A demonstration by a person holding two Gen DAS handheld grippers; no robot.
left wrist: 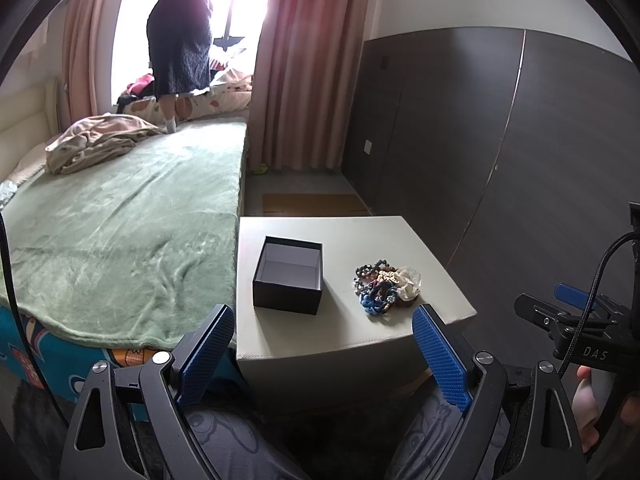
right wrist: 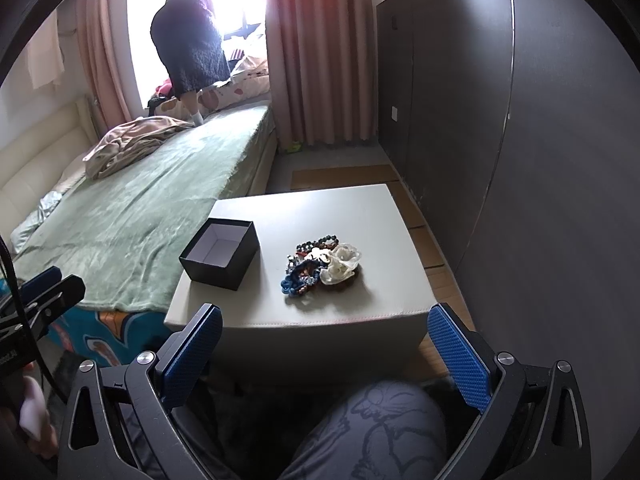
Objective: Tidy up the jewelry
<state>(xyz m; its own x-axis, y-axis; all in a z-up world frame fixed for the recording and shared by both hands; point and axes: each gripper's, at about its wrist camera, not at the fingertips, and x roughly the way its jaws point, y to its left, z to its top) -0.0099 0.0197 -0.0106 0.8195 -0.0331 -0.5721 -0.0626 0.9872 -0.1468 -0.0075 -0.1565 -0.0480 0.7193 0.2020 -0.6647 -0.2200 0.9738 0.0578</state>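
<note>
While both grippers hover short of a pale square surface (right wrist: 352,216) beside a green-covered bed (left wrist: 132,216), nothing is held: the left gripper (left wrist: 324,344) and right gripper (right wrist: 326,350) each have their blue fingers (right wrist: 192,354) spread wide apart. On the surface, a heap of beaded jewelry (right wrist: 322,268) lies just right of an open, empty black box (right wrist: 220,254), not touching it.
</note>
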